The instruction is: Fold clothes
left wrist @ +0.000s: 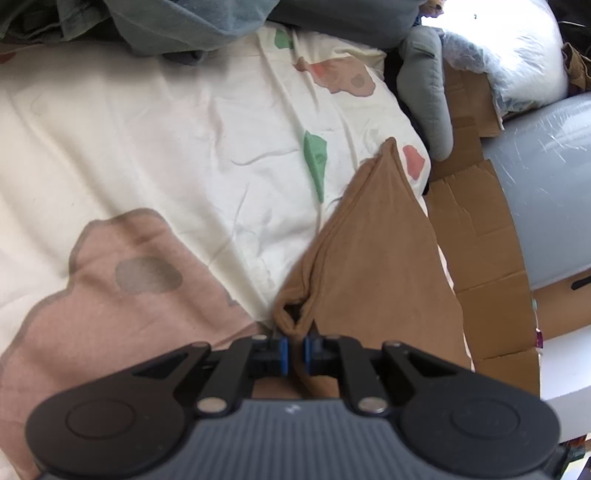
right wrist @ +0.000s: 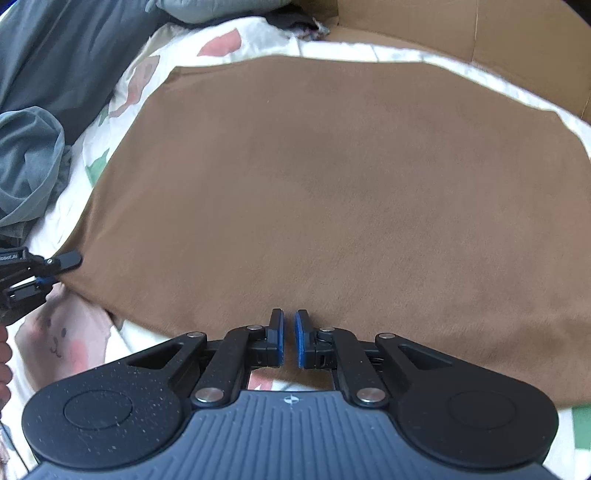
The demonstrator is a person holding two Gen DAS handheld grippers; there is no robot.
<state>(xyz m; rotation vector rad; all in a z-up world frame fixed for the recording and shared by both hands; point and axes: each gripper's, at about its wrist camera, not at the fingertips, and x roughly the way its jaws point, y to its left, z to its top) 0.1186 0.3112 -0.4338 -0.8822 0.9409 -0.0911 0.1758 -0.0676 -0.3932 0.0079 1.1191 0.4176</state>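
A brown garment [right wrist: 332, 184] lies spread flat on a white bed sheet [right wrist: 369, 51] with pink and green prints. In the left wrist view the garment [left wrist: 369, 258] runs away as a narrow brown wedge along the bed's right edge. My left gripper [left wrist: 295, 347] is shut on a bunched corner of it. That gripper [right wrist: 40, 273] also shows at the left edge of the right wrist view, pinching the garment's left corner. My right gripper [right wrist: 289, 332] points steeply down at the garment's near edge, its blue pads drawn close with brown cloth between them.
Grey-blue clothes [left wrist: 166, 22] are heaped at the far side of the bed, beside a dark grey garment [right wrist: 74, 55]. Flattened cardboard [left wrist: 480, 240] and a grey plastic-wrapped roll [left wrist: 546, 184] lie beyond the bed's right edge. A hand [right wrist: 3, 354] shows at far left.
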